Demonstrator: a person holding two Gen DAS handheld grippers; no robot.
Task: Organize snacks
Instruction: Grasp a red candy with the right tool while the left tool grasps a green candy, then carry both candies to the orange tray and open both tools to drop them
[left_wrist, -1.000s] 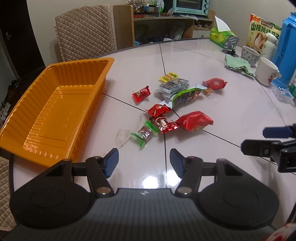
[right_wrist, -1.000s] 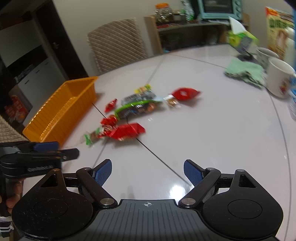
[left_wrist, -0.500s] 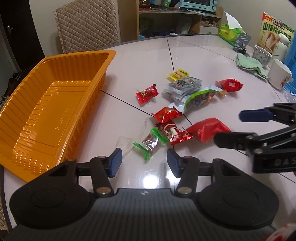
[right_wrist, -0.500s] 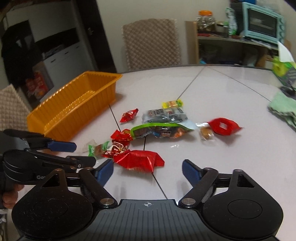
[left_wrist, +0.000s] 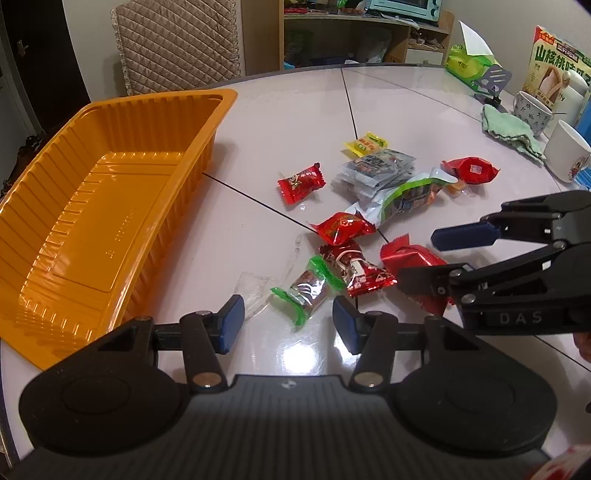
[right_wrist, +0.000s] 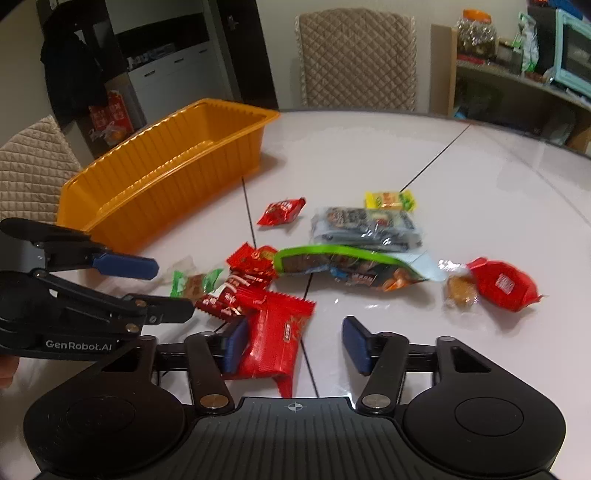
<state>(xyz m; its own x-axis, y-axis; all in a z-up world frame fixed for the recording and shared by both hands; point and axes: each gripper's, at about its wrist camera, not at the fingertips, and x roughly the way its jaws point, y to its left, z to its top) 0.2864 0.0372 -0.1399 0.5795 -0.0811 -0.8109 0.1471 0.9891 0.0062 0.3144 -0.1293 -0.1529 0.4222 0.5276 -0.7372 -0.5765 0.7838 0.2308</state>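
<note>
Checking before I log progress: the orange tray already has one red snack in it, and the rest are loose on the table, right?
Not quite: the orange tray holds nothing yet, as the left wrist view shows. All the snacks lie loose on the table.

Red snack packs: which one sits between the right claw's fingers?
The large red pack, nearest the camera, between the right claw's fingers; the other red packs lie farther out.

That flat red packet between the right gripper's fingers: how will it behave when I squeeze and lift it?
The right gripper has just been closing with the red packet between its jaws, not yet pinched. Its crinkled, puffy wrapper will probably crumple and flop. The glossy film and shiny table suggest it may slide. Likely light.
</note>
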